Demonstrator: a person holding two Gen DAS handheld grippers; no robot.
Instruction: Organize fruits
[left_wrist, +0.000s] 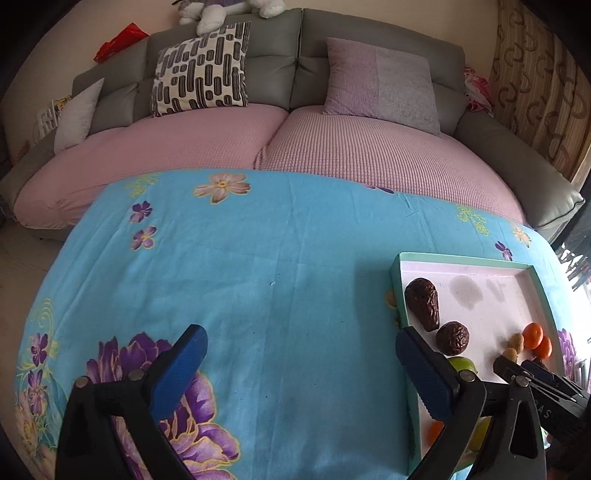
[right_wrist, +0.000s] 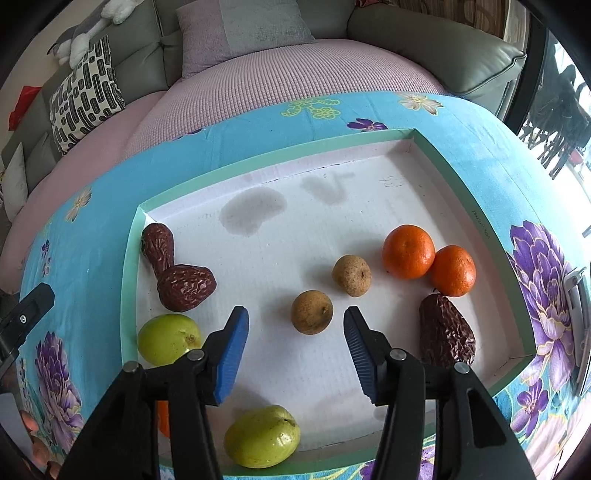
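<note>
- Step in hand, as judged: a release stage inside the shallow green-rimmed white cardboard tray (right_wrist: 476, 206); both claws hold nothing.
- Right gripper (right_wrist: 295, 332): jaws partly spread, empty; a small round tan fruit (right_wrist: 312, 312) lies just ahead between the tips, untouched.
- Left gripper (left_wrist: 299, 354): jaws spread wide over the blue floral cloth (left_wrist: 258, 258), the tray to its right.
- Two orange mandarins (right_wrist: 408, 251) sit ahead-right of the right claw, wrinkled brown dates (right_wrist: 184, 286) ahead-left (grouped by kind).
- Next move likely calls for fetching a remaining fruit.
- Writing: small print on the tray's right wall, illegible.
</note>
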